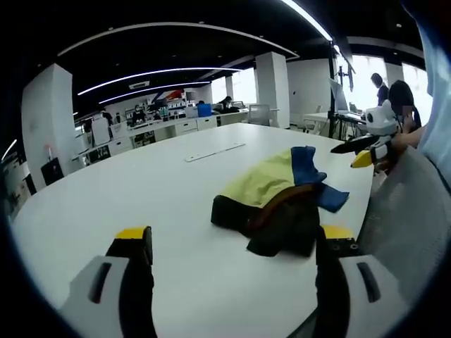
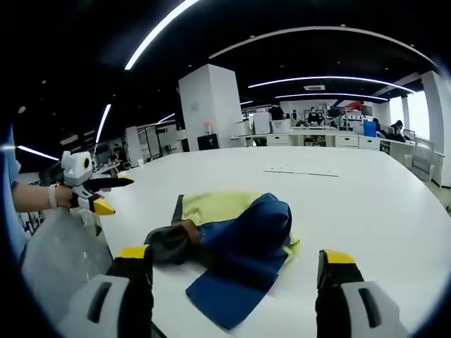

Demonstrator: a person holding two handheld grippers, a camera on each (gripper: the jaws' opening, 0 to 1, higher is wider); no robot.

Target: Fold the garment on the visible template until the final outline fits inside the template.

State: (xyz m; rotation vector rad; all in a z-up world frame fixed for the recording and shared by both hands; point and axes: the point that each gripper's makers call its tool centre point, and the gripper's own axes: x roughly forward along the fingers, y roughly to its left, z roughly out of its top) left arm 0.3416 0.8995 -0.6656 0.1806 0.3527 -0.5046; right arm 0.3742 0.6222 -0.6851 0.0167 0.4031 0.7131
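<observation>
Yellow-blue garment (image 2: pixel 232 239) bunched (no clear axis)

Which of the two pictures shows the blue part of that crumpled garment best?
The right gripper view: the garment's blue part lies nearest, spread wide between the open right gripper. The left gripper view shows just a small blue part at the far side, past the yellow and dark fabric.

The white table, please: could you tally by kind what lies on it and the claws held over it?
Crumpled yellow, blue and black fabric garment: 1
Thin pale flat strip farther back on the white table: 1
Claws, left claw and right claw, both open and holding nothing: 2
Total: 4
</observation>
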